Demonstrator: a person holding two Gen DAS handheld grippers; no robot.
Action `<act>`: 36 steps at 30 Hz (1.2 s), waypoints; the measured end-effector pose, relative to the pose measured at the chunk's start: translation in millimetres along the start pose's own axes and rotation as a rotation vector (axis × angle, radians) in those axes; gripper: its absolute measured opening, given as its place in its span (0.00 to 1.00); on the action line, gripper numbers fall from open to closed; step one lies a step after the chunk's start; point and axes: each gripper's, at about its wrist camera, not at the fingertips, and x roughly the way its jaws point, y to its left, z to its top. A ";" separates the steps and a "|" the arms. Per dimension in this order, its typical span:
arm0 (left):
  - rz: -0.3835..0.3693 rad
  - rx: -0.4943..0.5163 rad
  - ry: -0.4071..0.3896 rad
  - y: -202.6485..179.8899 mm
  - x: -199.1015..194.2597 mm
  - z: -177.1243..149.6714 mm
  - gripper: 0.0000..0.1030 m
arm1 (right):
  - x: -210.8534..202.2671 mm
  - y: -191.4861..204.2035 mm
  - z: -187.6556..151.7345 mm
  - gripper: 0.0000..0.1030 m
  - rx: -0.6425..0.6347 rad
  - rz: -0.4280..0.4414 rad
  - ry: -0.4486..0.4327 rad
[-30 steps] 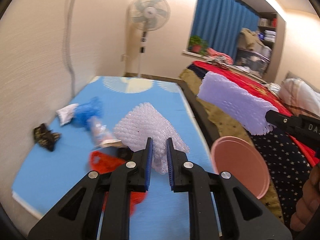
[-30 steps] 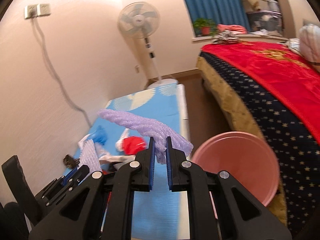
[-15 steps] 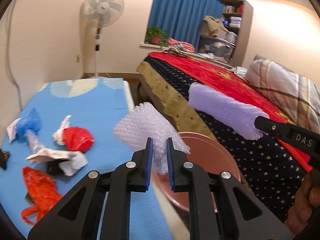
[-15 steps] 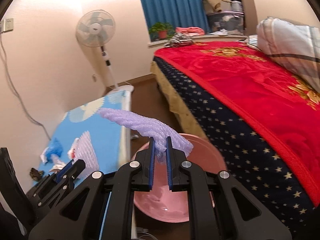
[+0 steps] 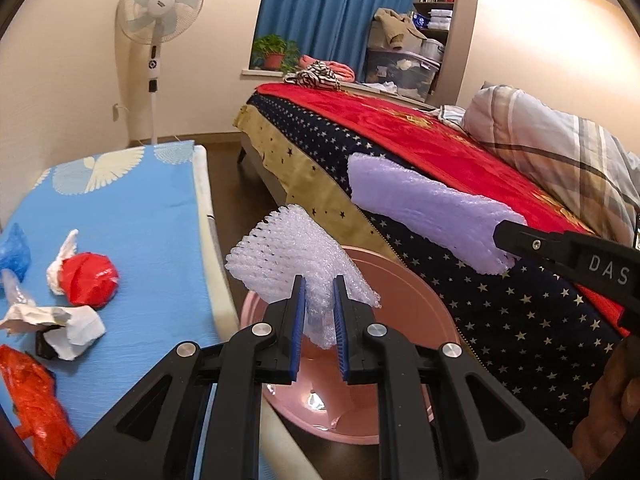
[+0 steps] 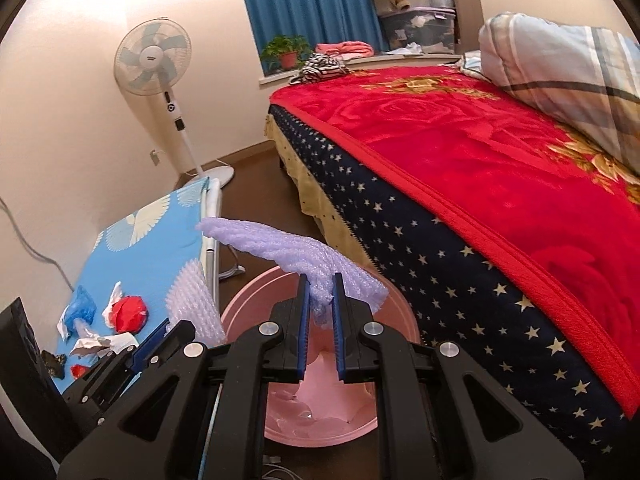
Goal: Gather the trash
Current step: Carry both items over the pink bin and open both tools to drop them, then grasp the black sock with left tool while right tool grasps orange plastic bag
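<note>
Left gripper (image 5: 319, 318) clamps white foam net (image 5: 296, 268), right gripper (image 6: 319, 316) clamps lilac foam sheet (image 6: 288, 250), both above pink basin (image 6: 256, 312). Foam light: your drop may drift past rim.

Pink basin (image 5: 416, 300) (open-topped) between mattress (image 5: 132, 216), bed (image 5: 500, 312)

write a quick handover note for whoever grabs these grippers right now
Left gripper: shut on white foam net, over the pink bin.
Right gripper: shut on purple foam net, also over the bin.
Done: both nets carried to the bin; some clear trash already lies inside.
Left: release both nets, then fetch what remains on the blue mat: red bag, blue bag, white paper, orange bag.
</note>
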 end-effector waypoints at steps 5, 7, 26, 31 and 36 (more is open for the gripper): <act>-0.005 0.003 0.016 -2.9 9.7 -1.8 0.13 | 5.5 -5.1 1.6 0.11 0.019 -0.012 0.006; -0.005 0.000 0.020 -2.0 12.5 -1.6 0.14 | 7.5 -5.2 1.8 0.11 0.020 -0.011 0.008; 0.065 -0.056 0.007 27.0 -1.9 -5.1 0.47 | -2.0 -0.4 2.1 0.55 0.035 -0.061 -0.056; 0.092 -0.070 -0.025 39.0 -19.7 -3.6 0.47 | -8.7 12.8 -2.7 0.55 0.013 -0.066 -0.093; 0.121 -0.084 -0.052 52.1 -36.6 -3.7 0.43 | -13.8 24.4 -6.8 0.52 -0.009 -0.060 -0.112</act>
